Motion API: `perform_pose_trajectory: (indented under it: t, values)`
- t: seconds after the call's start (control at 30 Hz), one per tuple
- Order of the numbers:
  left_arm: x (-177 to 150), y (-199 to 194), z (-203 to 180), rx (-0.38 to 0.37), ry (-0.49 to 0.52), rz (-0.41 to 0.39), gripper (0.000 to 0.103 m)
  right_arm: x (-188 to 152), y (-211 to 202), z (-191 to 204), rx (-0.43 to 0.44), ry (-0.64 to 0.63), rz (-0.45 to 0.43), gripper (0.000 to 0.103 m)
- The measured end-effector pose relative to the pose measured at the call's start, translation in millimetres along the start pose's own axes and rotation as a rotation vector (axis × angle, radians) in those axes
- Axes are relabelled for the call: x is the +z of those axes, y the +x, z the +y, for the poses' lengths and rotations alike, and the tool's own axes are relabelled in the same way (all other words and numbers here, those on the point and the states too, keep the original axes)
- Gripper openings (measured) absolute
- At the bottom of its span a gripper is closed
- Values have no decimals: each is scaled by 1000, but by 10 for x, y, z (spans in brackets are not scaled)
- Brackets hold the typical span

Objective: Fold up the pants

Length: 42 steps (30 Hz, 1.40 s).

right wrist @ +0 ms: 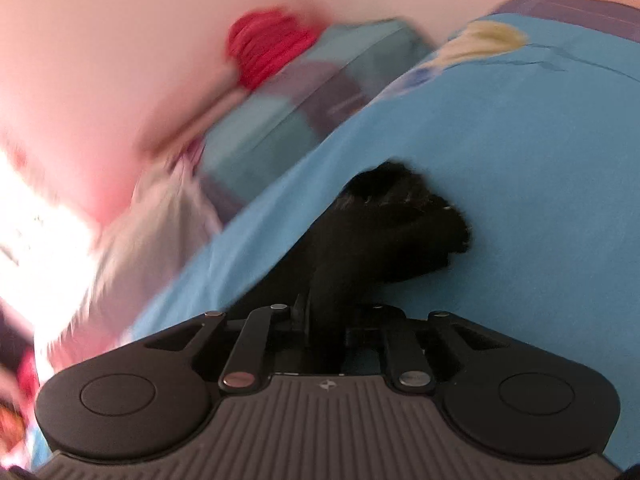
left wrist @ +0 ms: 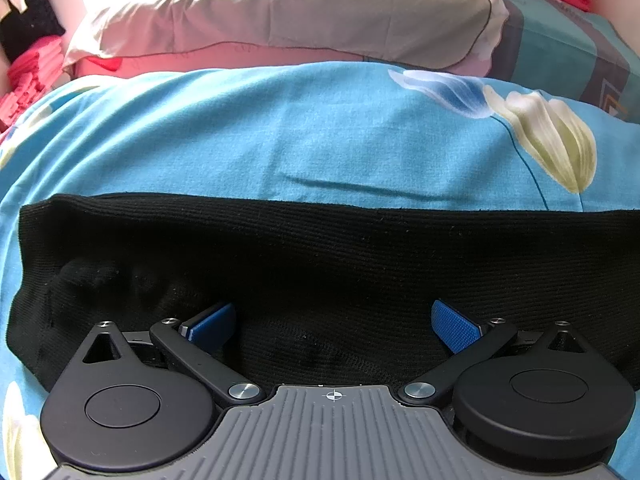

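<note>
My right gripper (right wrist: 324, 320) pinches a bunch of the pants (right wrist: 384, 232), trailing ahead over the bedsheet (right wrist: 540, 160). Left gripper (left wrist: 334, 322) is spread, pants under its fingers. Right view's blurry, grip probably shallow: could slip mid-swing and wreck the fold.

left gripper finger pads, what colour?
Blue pads, clearest in left wrist view.

Spread left gripper (left wrist: 334, 322) over black pants (left wrist: 320, 248).
</note>
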<state>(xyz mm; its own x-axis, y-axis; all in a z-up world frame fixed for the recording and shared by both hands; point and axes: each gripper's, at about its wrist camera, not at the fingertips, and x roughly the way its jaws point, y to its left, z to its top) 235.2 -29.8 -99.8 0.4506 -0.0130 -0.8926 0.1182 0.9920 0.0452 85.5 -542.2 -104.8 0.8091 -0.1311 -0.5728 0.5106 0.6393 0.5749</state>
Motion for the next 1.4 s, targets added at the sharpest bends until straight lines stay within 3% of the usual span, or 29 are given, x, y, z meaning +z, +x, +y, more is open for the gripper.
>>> perform_pose_trajectory:
  t: [0.07,0.17,0.2,0.23,0.33,0.5,0.6,0.7,0.97,1.1,1.2,1.3,1.4]
  values:
    - [-1,1,1,1,1,-1,103,-43,8,-4,-1,53,-7,19]
    - [3,1,8,0,-1,2,103,-220,-39,102,-3,7,-2,44]
    - [11,-1,4,0,-2,5,103,-250,-75,121,9,-1,-9,58]
    - [16,-3,7,-1,-4,7,103,-301,-132,141,21,-2,-14,62]
    - [22,-25,38,-14,-19,12,103,-484,-251,178,18,-25,-8,63]
    - [49,-115,50,20,-23,35,103,-580,-285,284,1,-106,-10,60]
    - [53,-149,87,60,-35,48,103,-480,-234,295,-36,-90,-2,23]
    - [34,-192,150,73,-49,54,103,-432,-177,322,-59,-84,7,21]
    - [-6,-355,290,99,-55,32,103,-529,-241,589,-142,-236,-42,21]
    - [-33,-426,358,103,-52,19,103,-665,-341,900,-190,-415,-118,21]
    - [-62,-470,425,104,-55,14,103,-920,-443,1257,-218,-622,-213,21]
    - [-85,-491,484,104,-63,11,103,-1365,-582,1682,-152,-875,-313,21]
    - [-109,-503,539,106,-71,6,103,-2029,-711,2076,-3,-1140,-393,25]
